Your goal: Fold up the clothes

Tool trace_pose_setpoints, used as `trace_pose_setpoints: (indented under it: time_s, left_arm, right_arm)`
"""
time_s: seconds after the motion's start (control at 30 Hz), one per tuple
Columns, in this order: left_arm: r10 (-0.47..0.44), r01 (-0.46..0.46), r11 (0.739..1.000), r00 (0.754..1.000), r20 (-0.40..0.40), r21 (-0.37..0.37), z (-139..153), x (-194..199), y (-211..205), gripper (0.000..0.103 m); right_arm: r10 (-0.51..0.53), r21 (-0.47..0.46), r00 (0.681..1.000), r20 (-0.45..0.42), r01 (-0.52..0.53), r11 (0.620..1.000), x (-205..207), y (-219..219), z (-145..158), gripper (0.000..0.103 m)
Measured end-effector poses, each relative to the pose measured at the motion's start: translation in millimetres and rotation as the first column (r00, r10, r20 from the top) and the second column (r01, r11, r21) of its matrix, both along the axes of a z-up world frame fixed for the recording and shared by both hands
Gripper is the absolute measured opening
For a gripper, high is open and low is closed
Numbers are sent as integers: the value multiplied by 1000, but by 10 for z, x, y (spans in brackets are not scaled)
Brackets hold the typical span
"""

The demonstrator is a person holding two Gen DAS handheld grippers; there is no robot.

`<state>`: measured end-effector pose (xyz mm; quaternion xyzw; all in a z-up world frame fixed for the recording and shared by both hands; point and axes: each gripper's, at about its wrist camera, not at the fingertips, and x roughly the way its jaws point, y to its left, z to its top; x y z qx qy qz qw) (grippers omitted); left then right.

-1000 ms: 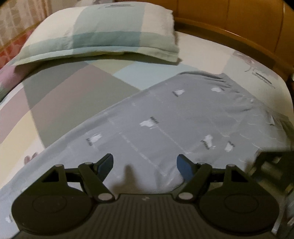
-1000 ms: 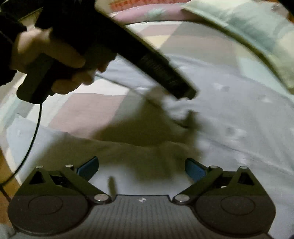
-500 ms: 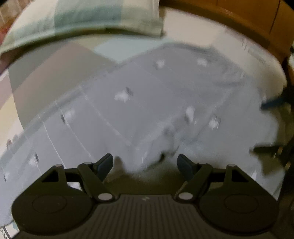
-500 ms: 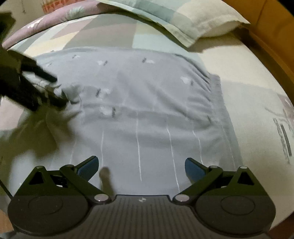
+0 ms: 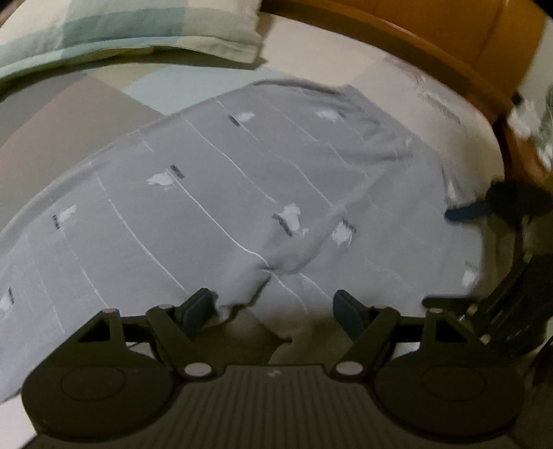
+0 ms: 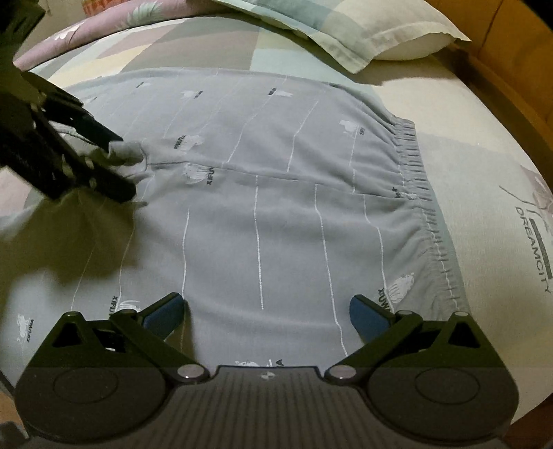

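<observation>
Grey pyjama trousers (image 6: 276, 193) with thin white stripes lie spread flat on the bed, their gathered elastic waistband (image 6: 418, 193) to the right. My left gripper (image 6: 124, 165) comes in from the left, open, its fingers either side of a raised bunch of cloth (image 6: 129, 155). In the left wrist view that bunch (image 5: 242, 293) lies beside the left pad of the left gripper (image 5: 273, 304), untouched by the other pad. My right gripper (image 6: 266, 304) hovers open over the near trouser panel with nothing held. Its blue fingertip (image 5: 465, 214) shows at the right.
A checked pillow (image 6: 345, 31) lies at the head of the bed, against the wooden headboard (image 5: 449, 45). The patchwork bedsheet (image 6: 484, 155) surrounds the trousers. A purple floral cover (image 6: 86, 34) lies at the far left. The mattress edge curves down at the right.
The right wrist view swung from the hand holding the left gripper round to the trousers' waist end, then held still. The left wrist view tipped downward; the bunch of cloth now sits between its fingers.
</observation>
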<state>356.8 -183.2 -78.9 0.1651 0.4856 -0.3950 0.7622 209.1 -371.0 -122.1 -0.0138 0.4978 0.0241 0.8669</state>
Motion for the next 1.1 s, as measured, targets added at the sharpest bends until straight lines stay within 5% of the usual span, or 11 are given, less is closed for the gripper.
trace_pose_setpoints:
  time_s: [0.13, 0.23, 0.5, 0.77, 0.93, 1.1]
  left_arm:
    - [-20, 20, 997, 1000, 6, -73, 51, 7, -96, 77]
    - [-32, 31, 999, 999, -37, -44, -89, -3, -151, 77]
    - [52, -50, 998, 998, 44, -39, 85, 194, 68, 77]
    - [203, -209, 978, 966, 159, 25, -97, 833, 106, 76]
    - [247, -251, 968, 957, 150, 9, -320, 1120, 92, 80]
    - [291, -291, 957, 945, 148, -22, -329, 1417, 104, 81]
  right_arm:
    - [-2, -9, 1000, 5, 2, 1000, -6, 19, -6, 103]
    - [6, -11, 1000, 15, -6, 1000, -36, 16, -9, 103]
    - [-18, -2, 1000, -14, 18, 1000, 74, -163, 195, 103]
    - [41, -9, 986, 163, -40, 999, 985, -204, 272, 103]
    - [87, 18, 989, 119, -89, 996, 1541, -88, -3, 103]
    - [110, 18, 983, 149, -114, 993, 1585, -91, -64, 103]
